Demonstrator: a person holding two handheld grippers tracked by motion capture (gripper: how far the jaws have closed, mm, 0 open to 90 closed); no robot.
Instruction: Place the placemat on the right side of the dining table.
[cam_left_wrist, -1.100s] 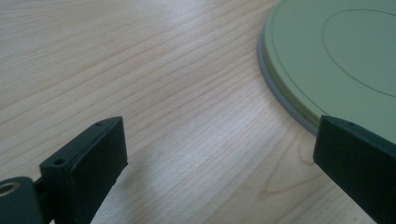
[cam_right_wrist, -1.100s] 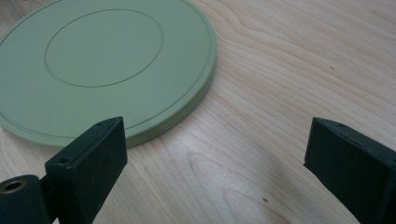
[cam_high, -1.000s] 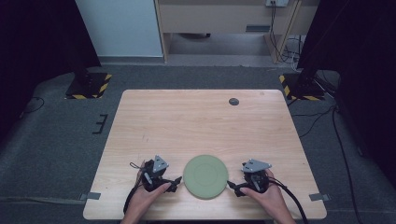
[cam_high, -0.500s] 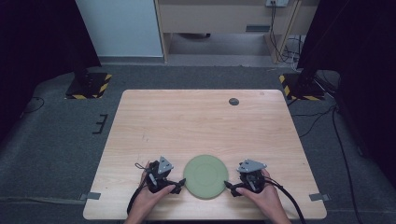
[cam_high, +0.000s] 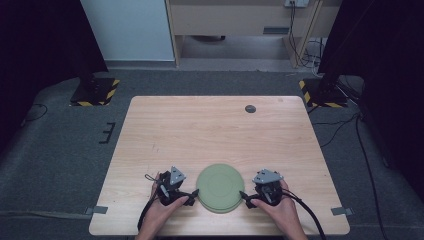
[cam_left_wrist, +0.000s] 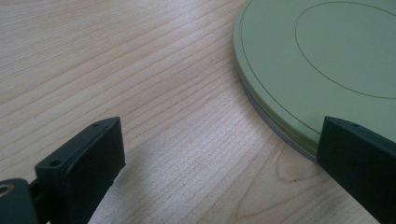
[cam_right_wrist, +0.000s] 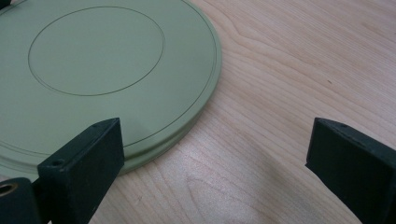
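Green, flat and round, the plate (cam_high: 220, 187) sits on the wooden worktop (cam_high: 210, 130) near the person's edge, with the left gripper (cam_high: 191, 193) at its left rim and the right gripper (cam_high: 243, 196) at its right rim. Both grippers are spread wide and hold nothing; in each gripper view one jaw sits over the plate's edge and the other over bare wood. Looks like a two-sided pickup is being lined up, so I'd tilt each gripper to get one jaw under the lip and one on top, then close both together. The rim is thin and low, so going in slow and level should stop it skating away. A small dark disc (cam_high: 250, 108) lies well apart at the far side.
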